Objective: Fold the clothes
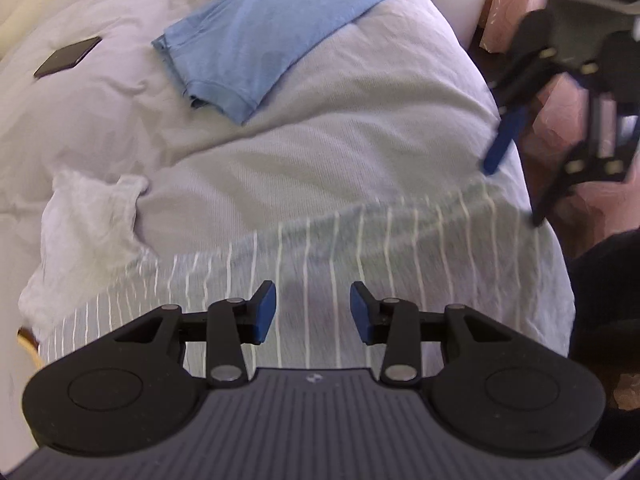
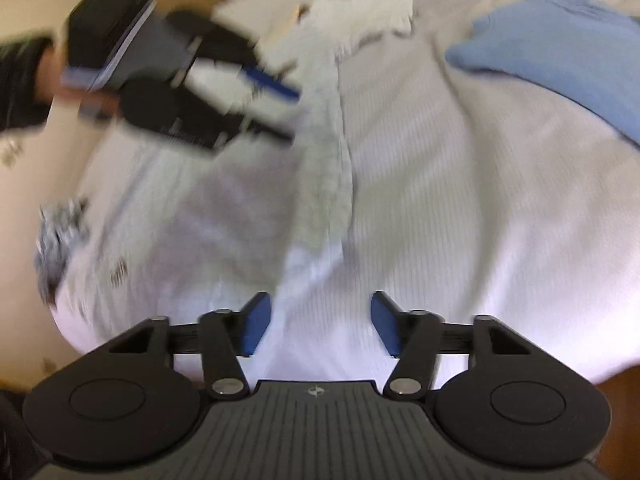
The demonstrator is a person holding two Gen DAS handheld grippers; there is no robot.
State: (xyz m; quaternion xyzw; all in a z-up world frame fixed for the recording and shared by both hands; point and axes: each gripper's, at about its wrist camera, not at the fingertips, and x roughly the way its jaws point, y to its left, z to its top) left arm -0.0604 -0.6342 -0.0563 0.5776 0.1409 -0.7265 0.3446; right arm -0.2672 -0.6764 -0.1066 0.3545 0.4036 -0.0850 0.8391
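A: While the left gripper (image 1: 312, 312) hangs wide open with nothing in it, the striped garment (image 1: 320, 240) lies under it on the bed (image 1: 100, 128), blue shirt (image 1: 264, 36) further back.

B: Right wrist view's blurry. Right gripper (image 2: 320, 326) gapes too, empty, over the same pale cloth.

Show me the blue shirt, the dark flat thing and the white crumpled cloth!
blue shirt (image 1: 256, 36): left wrist view, middle of its body.
dark flat thing (image 1: 67, 57): left wrist view, top face.
white crumpled cloth (image 1: 90, 224): left wrist view, its middle.
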